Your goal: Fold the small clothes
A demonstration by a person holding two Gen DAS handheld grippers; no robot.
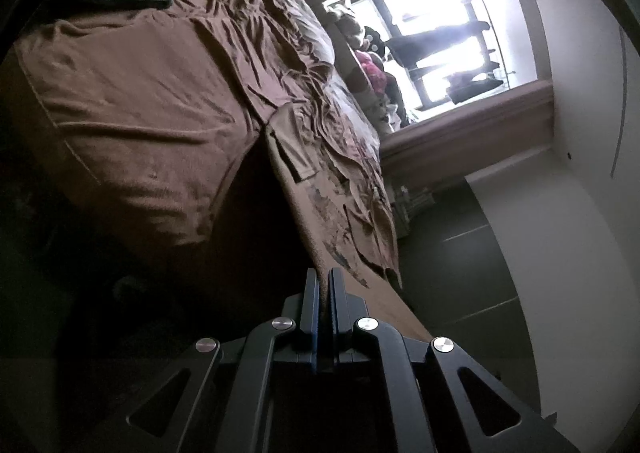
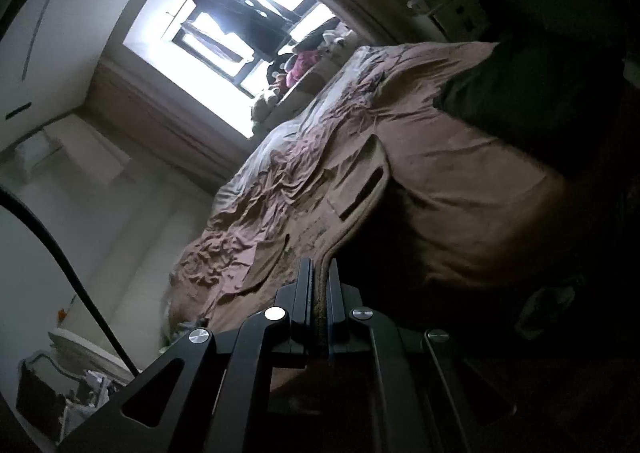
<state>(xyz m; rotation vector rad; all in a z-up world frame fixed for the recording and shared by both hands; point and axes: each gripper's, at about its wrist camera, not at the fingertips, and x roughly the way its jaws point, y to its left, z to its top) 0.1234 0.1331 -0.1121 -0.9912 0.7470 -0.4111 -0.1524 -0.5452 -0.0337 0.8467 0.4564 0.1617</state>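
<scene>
Brown garment (image 1: 132,113) in both grippers

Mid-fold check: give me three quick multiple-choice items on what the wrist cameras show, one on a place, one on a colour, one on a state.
1. Where does the pink toy sit?
A. on the floor
B. on the window ledge beyond the bed
C. on the garment

2. What colour is the garment hanging before the grippers?
A. white
B. blue
C. brown

3. How does the right gripper stand?
A. shut, with cloth between its fingers
B. wide open
C. shut on a hanger

Key:
1. B, the toy sits against the bright window, past the bed.
2. C, both views show brown cloth.
3. A, a strip of brown cloth shows between the closed fingers.
</scene>
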